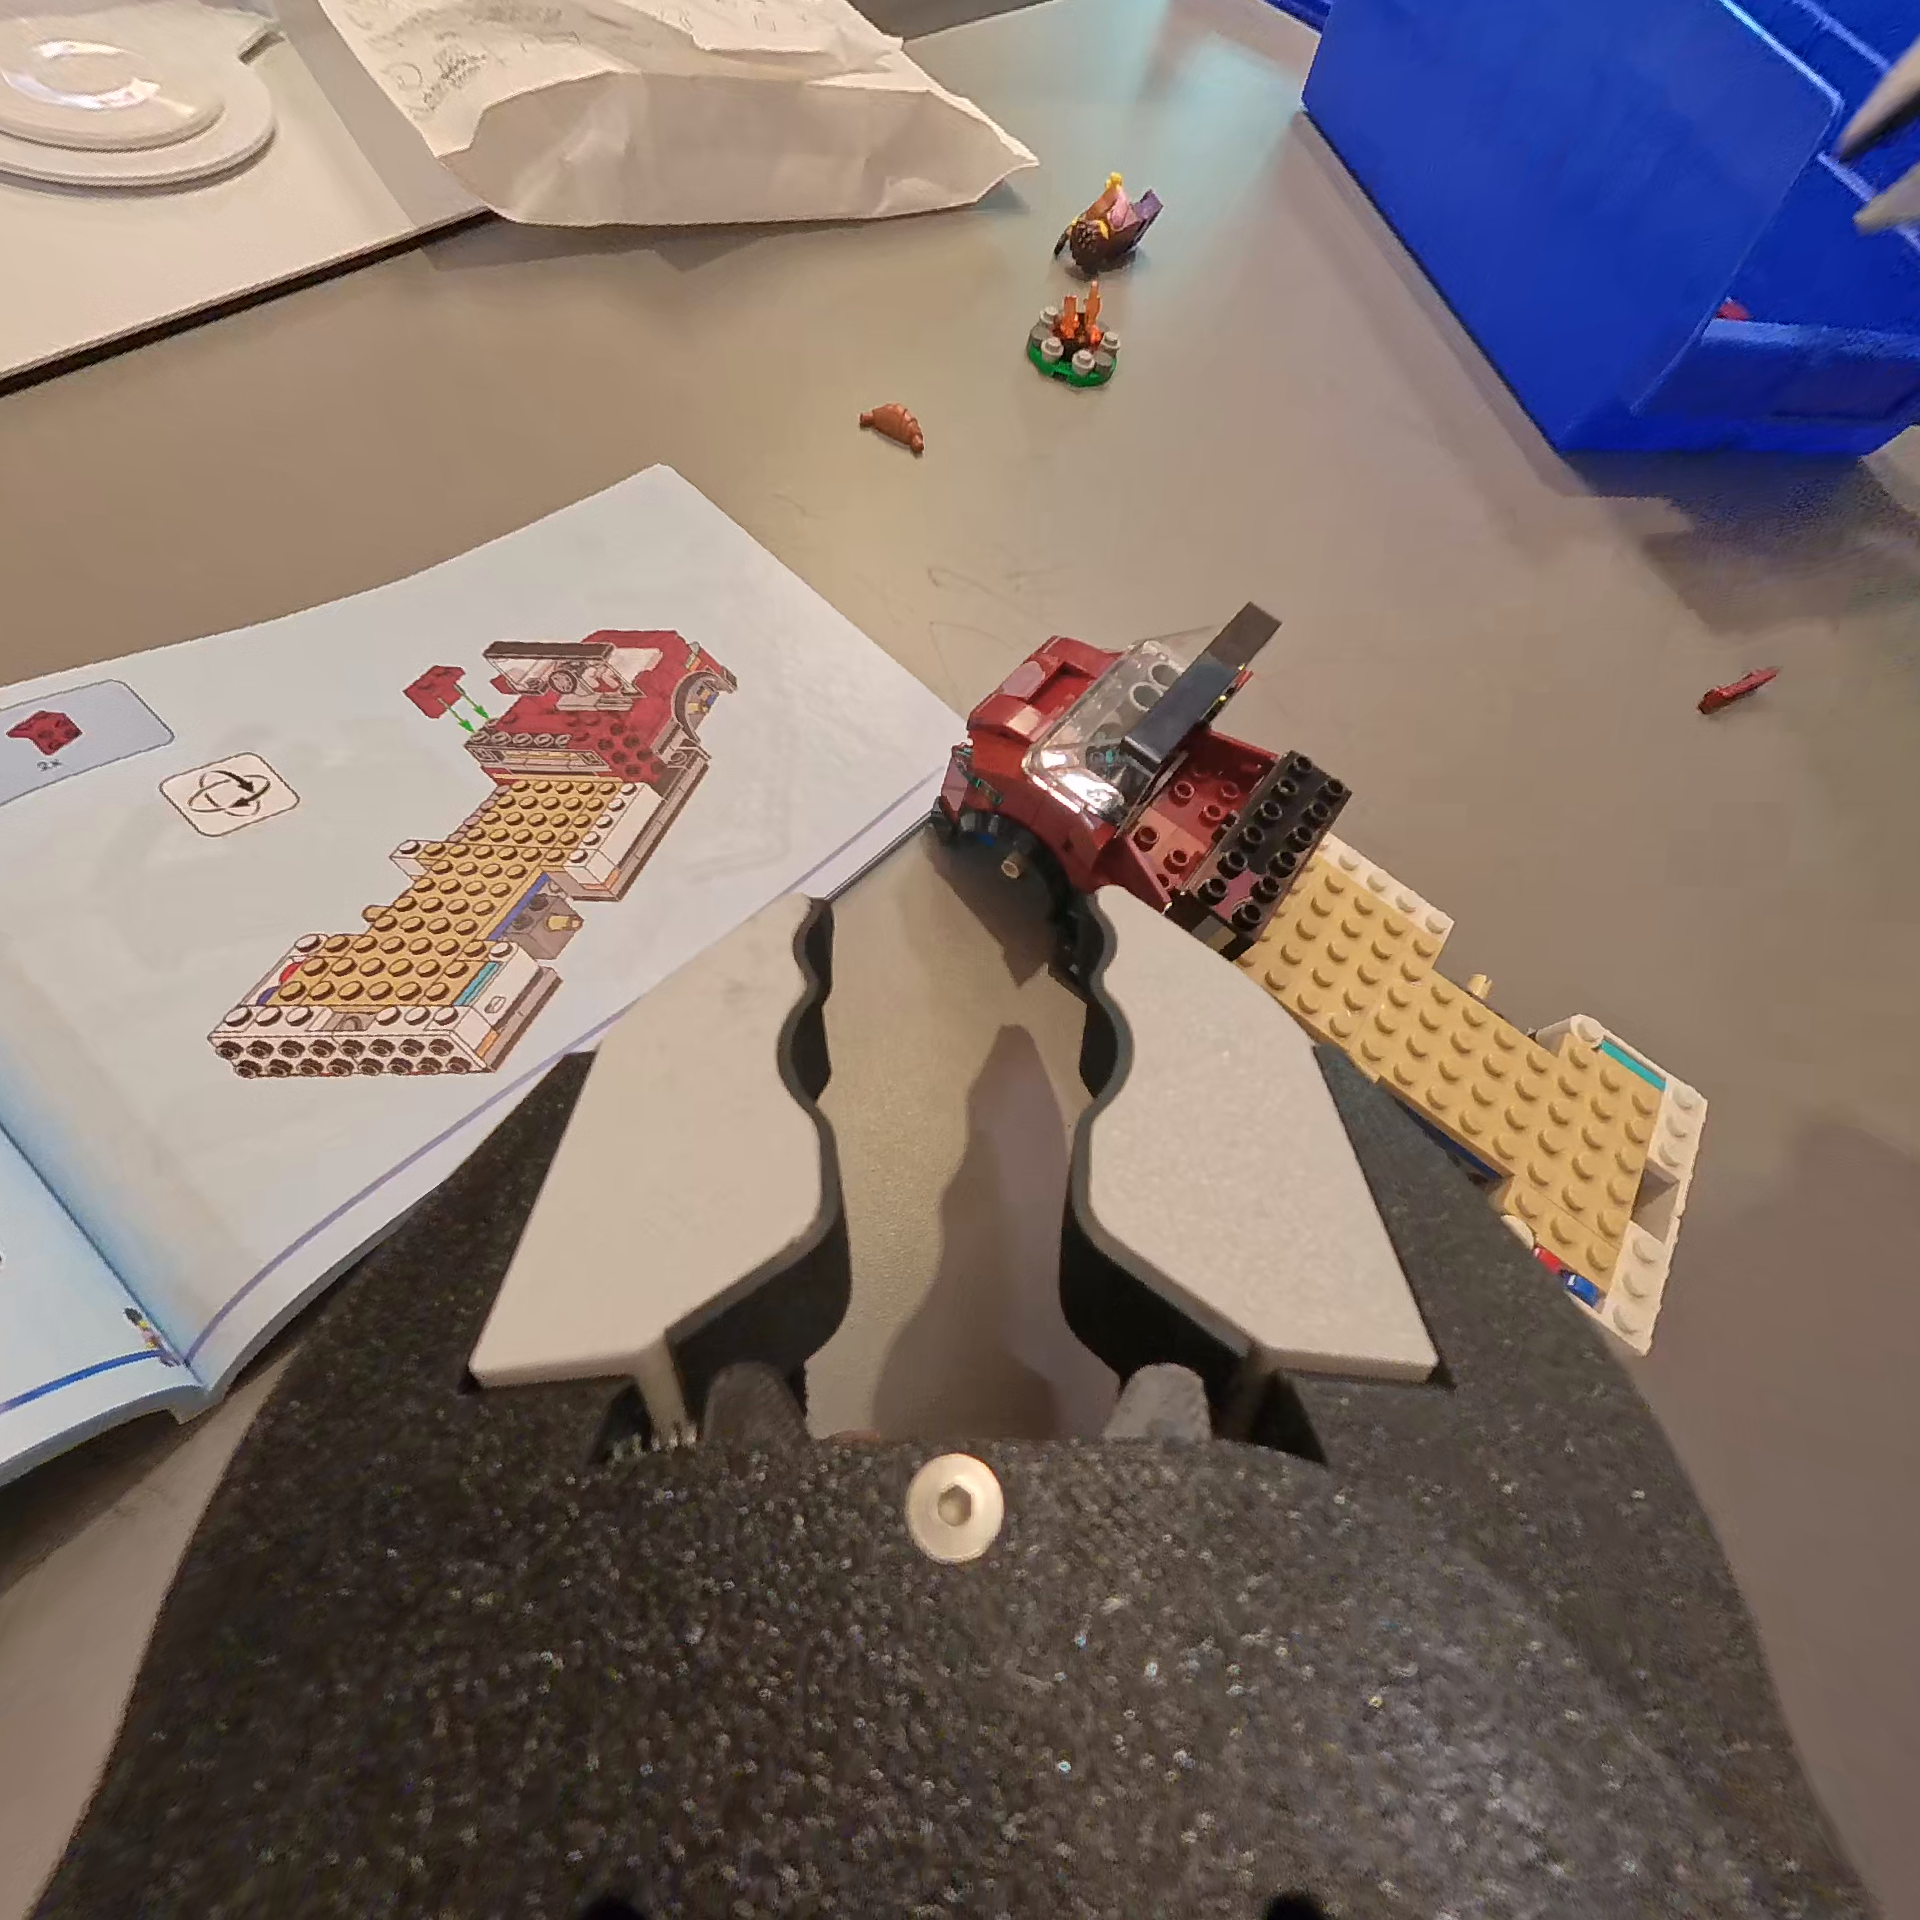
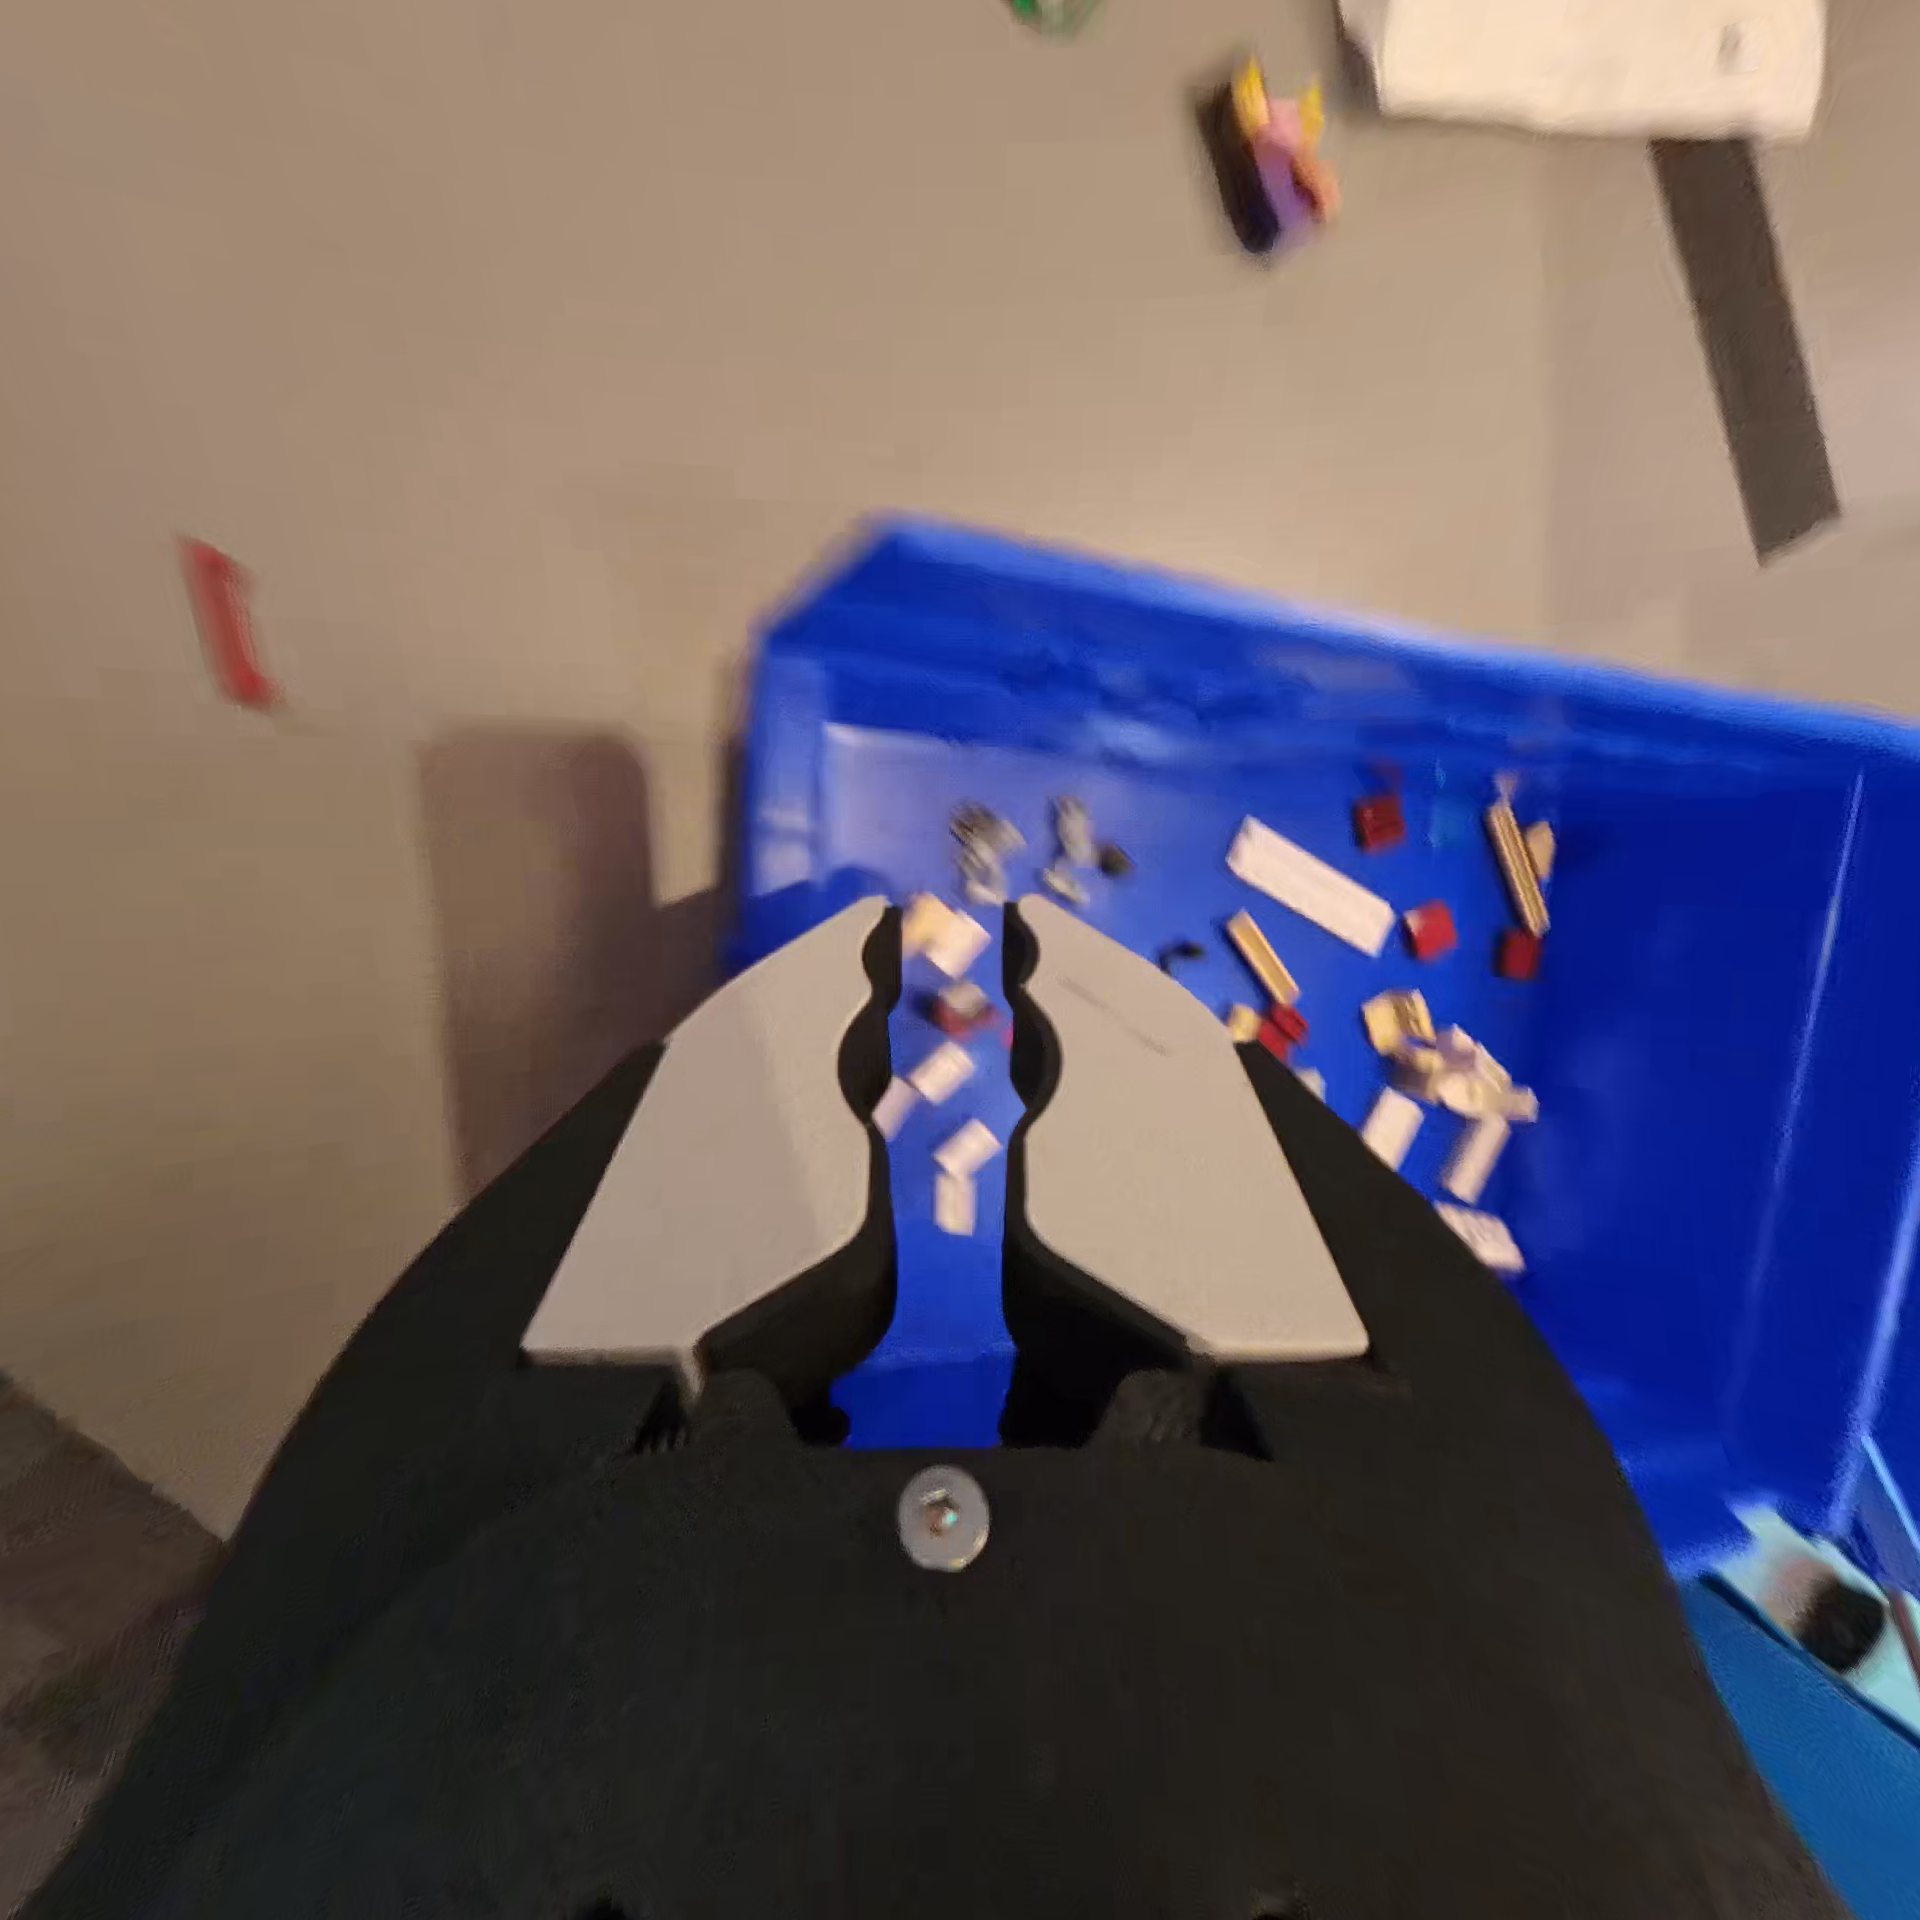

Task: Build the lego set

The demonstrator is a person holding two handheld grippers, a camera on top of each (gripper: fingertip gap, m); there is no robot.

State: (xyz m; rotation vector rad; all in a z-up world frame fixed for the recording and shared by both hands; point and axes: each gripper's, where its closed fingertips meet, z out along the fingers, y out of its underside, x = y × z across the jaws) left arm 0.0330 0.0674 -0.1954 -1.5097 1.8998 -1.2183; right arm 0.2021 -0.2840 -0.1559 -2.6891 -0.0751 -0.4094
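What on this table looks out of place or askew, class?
A brown croissant piece and a small dark red piece lie loose on the grey table, apart from the blue bin. On the truck model, a black panel sticks up tilted.

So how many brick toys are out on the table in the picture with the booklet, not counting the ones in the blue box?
Big truck build: 1
Small builds: 2, the campfire and the purple-brown figure
Single loose pieces: 2, the croissant and the dark red piece
Total: 5
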